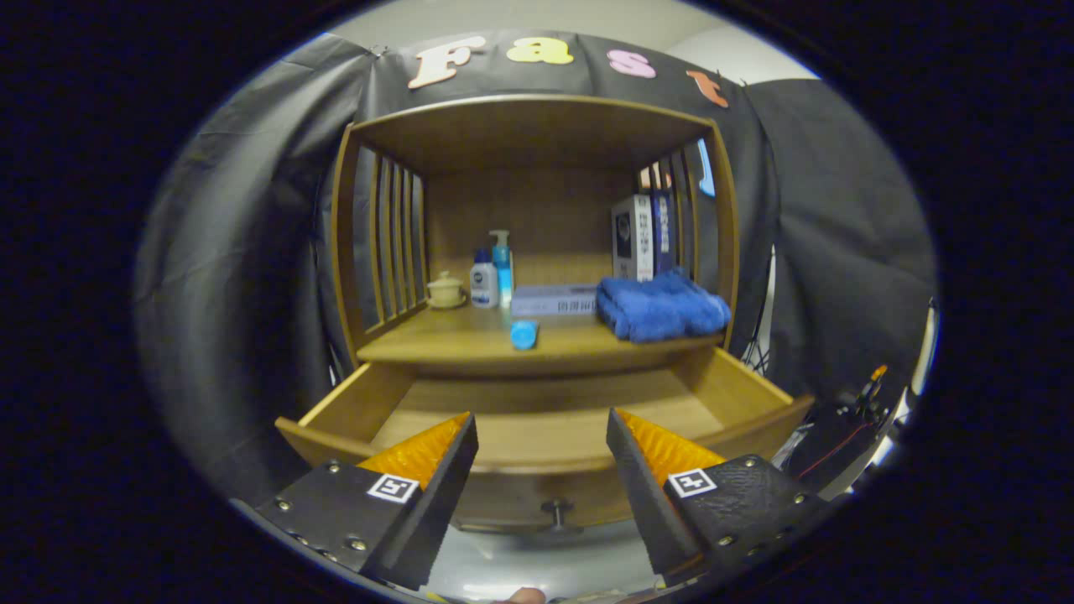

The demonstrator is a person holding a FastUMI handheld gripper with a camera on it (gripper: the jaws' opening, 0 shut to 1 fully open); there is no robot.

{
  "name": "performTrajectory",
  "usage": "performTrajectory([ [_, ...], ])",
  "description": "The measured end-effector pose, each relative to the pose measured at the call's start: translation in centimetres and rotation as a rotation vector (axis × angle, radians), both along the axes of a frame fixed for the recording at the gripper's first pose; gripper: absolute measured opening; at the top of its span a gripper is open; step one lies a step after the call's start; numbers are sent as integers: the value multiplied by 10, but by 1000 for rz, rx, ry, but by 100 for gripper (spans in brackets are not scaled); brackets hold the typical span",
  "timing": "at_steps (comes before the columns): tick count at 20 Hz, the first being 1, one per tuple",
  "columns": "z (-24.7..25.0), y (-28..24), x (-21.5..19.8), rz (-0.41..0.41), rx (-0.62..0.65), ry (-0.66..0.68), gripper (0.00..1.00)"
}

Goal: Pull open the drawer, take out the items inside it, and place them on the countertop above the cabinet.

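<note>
Drawer (545, 419) standing pulled open beyond the fingers (541, 457), showing bare inside. Blue towel (661, 306) and small blue cylinder (523, 335) lying on worktop (470, 340) above. Fingers gaping wide, gripping nothing. Seemingly nearing completion.

The drawer (537, 419) stands pulled out, its bare floor open from above beyond the spread jaws. On the surface (470, 340) above, a blue cap (523, 335) and folded towel (663, 306) crowd the front edge; left front lies free.

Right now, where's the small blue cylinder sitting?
In the gripper view, the small blue cylinder lies on the countertop near its front edge, in front of the flat grey box, left of the blue towel, beyond the open gripper.
</note>
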State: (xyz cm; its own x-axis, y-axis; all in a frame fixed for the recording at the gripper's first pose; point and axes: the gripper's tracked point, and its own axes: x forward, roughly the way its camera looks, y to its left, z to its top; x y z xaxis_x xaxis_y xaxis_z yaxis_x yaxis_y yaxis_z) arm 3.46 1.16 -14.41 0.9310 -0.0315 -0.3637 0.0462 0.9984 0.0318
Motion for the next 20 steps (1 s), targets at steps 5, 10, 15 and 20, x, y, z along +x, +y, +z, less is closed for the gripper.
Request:
performTrajectory([
  [5, -28, -2, -7, 22, 19, 49, 94],
  [10, -29, -10, -5, -3, 62, 10, 94],
  [15, -31, -13, 1, 3, 19, 13, 94],
  [20, -24, -15, 13, 15, 25, 3, 97],
])
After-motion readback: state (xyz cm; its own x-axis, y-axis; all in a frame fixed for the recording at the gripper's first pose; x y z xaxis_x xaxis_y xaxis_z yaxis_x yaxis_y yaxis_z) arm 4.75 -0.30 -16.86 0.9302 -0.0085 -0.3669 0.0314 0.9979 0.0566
